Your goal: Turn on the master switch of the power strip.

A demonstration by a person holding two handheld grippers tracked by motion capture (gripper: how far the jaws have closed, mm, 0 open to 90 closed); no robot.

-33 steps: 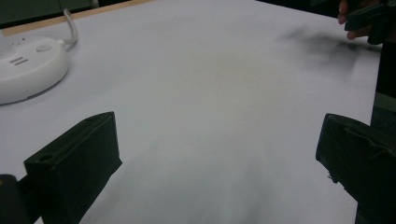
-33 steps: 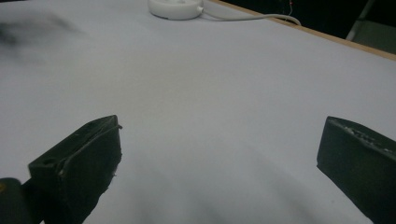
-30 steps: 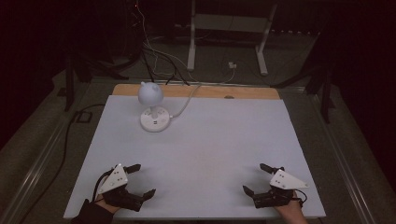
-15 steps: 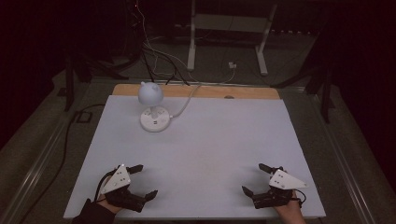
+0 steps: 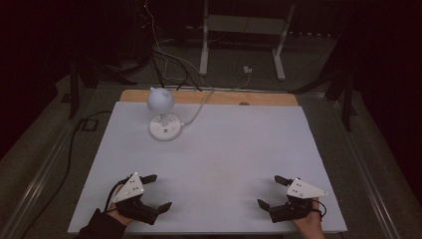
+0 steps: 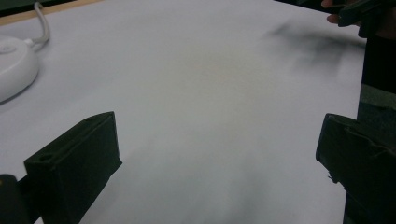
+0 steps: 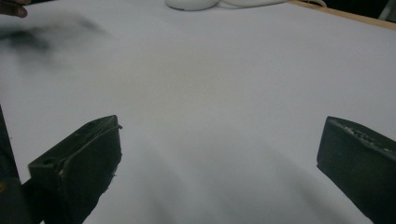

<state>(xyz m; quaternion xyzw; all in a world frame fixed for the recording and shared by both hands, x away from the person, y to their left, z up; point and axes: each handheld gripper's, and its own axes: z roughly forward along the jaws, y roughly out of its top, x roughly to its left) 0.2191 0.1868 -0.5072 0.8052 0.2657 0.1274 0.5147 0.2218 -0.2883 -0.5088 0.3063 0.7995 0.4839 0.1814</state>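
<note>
Both grippers rest at the near edge of the white table [image 5: 239, 149], jaws spread wide and empty; the left gripper [image 5: 155, 192] sits at the near left corner, the right gripper [image 5: 272, 191] at the near right, well apart. Nearest the left one, though still far off, a round white lamp [image 5: 160, 100] stands on its disc base [image 5: 164, 127] at the far left; its cable [image 5: 201, 107] runs off the far wooden edge [image 5: 268, 98] into a dark room.

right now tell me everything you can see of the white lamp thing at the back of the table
The lamp is white and looks like smooth plastic: a round ball head on a short neck over a flat round base with small dark marks on top. It stands upright on the white table, back left, near the wooden edge. A white cable runs from its base off the far side. Both grippers are far from it.
</note>
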